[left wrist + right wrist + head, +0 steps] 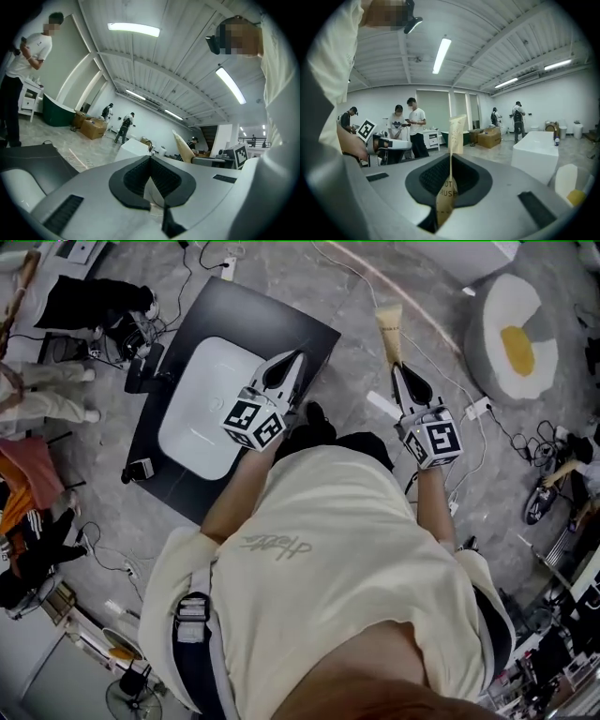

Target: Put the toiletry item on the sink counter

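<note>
Head view: a person stood beside a low black desk (286,322) with a white basin (202,399) sunk into it, a hand-held gripper in each hand.
Right hand-held gripper (397,368): it was clamped on the tube (389,329), out over bare floor to the right of the desk and well apart from it.
Tube: tan and flat-ended, it was pinched at its lower part with the crimped end sticking out past the jaw tips. The right gripper view showed it standing edge-on between the pads (426,176), with part of some print readable.
Why the grip: taking the flat of the tube between the pads probably stopped it twisting, and left the long end free to go down first.
Left hand-held gripper (296,356): it hung above the desk's right edge, just beside the basin. Its jaws were together at the tips with nothing in them, so it looked parked, not working.
Left gripper view: the tube showed to the right of the jaws, level with them.
Task state: not done, since the tube was in the air and off the desk.
Next move, as a judgement: swing the right hand left, over the dark strip beside the basin, then lower and let go.
Risk: cables (441,367) trailed on the floor under the right hand. A light tube let go at a slant could also roll into the basin.
</note>
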The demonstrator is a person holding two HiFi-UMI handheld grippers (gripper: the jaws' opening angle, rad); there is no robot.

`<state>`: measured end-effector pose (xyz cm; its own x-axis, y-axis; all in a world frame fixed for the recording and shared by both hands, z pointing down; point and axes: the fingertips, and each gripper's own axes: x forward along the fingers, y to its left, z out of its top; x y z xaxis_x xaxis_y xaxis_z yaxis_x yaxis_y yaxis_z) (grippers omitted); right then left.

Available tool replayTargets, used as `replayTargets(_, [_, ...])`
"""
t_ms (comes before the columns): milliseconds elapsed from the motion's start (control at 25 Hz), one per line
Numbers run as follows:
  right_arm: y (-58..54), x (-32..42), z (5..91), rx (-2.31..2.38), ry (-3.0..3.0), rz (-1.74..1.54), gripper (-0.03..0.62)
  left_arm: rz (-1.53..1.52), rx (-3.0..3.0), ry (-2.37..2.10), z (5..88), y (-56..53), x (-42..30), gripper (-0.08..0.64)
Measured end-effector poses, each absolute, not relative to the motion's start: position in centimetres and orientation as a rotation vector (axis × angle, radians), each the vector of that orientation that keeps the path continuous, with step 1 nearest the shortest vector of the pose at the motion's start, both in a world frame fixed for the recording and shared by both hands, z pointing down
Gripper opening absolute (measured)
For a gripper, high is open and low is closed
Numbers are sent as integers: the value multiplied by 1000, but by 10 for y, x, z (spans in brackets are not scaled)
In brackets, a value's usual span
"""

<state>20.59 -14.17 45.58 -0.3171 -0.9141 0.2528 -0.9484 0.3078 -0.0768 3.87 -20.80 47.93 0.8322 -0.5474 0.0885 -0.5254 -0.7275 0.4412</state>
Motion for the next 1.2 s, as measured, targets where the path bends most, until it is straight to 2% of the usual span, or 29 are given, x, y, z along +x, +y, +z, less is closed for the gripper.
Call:
replayTargets(680, [-257, 104, 462, 1145, -2654, 283, 8, -177, 2284, -1339, 500, -246, -86, 3])
replayTargets(1200, [-321, 71, 478, 608, -2831, 318, 8, -197, 2031, -1758, 489, -248, -96, 3])
